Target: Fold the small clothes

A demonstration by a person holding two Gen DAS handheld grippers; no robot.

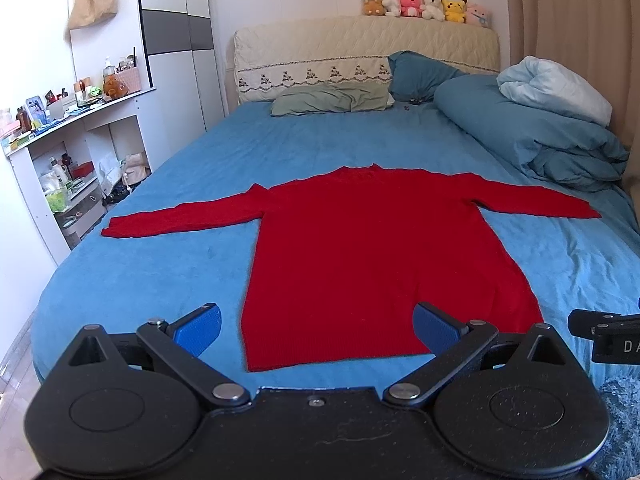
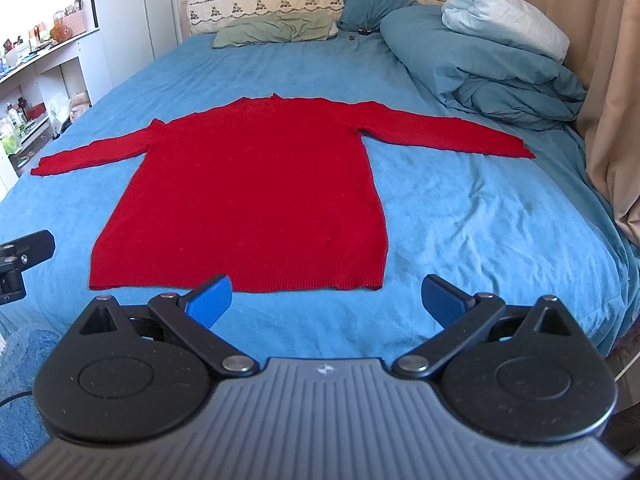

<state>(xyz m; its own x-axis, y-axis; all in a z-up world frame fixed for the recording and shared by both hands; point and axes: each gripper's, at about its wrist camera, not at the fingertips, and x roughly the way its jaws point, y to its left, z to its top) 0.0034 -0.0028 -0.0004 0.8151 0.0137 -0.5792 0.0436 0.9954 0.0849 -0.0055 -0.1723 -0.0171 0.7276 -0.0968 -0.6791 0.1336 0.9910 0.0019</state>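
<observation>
Both tongs, left [image 1: 318, 326] and right [image 2: 326, 298], gape before the red sweater [image 1: 360, 248] (plush toys [image 1: 426, 7] show leftward only).

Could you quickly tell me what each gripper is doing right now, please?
Left gripper: open, holding nothing, near the hem of the red sweater.
Right gripper: open, holding nothing, fingers short of the sweater's hem.

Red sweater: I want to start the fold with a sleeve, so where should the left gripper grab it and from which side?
Grip the red sweater at its left sleeve cuff, coming in from the bed's left edge. The sleeve lies flat and stretched outward, so the cuff is its free end. The left gripper is open.
</observation>
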